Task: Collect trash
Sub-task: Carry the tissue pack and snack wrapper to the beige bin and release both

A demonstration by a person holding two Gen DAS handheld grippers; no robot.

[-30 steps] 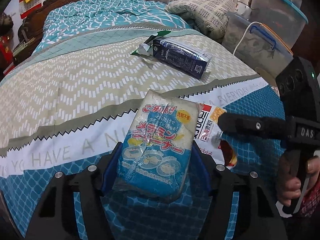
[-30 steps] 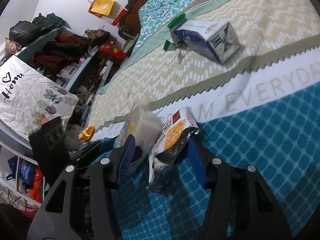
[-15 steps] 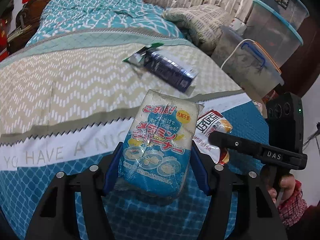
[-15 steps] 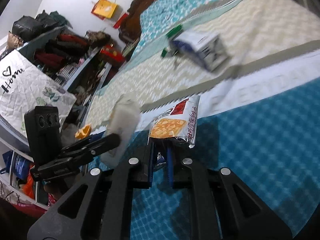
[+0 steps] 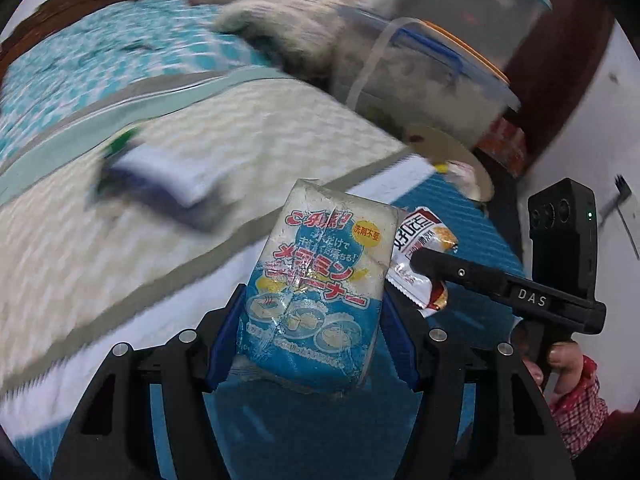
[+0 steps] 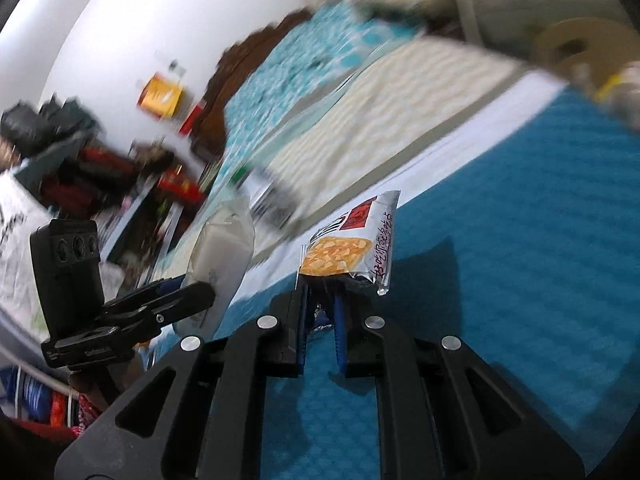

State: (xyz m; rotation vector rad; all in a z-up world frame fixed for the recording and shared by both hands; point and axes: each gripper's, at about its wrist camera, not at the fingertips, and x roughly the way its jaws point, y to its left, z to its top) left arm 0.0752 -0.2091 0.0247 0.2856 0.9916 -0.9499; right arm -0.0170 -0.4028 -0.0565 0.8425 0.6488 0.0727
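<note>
My left gripper (image 5: pixel 310 320) is shut on a blue and white sponge packet (image 5: pixel 316 280) with Japanese print, held above the bed. My right gripper (image 6: pixel 322 300) is shut on a silver snack wrapper (image 6: pixel 352 240) with an orange cracker picture; it also shows in the left wrist view (image 5: pixel 420 248), just right of the sponge packet. The sponge packet shows in the right wrist view (image 6: pixel 224 248) to the left. A dark blue carton (image 5: pixel 160 176) with a green scrap lies blurred on the beige part of the bed cover.
The bed cover (image 5: pixel 80 260) is beige, white and teal. Clear storage bins (image 5: pixel 420 72) and a pillow (image 5: pixel 288 12) stand beyond the bed's right side. A round beige lid (image 5: pixel 452 156) sits by the bed corner. Cluttered shelves (image 6: pixel 80 168) line the left wall.
Both grippers have swung to the right with their items; the view is blurred. The right gripper closed on the snack wrapper and lifted it off the bed.
</note>
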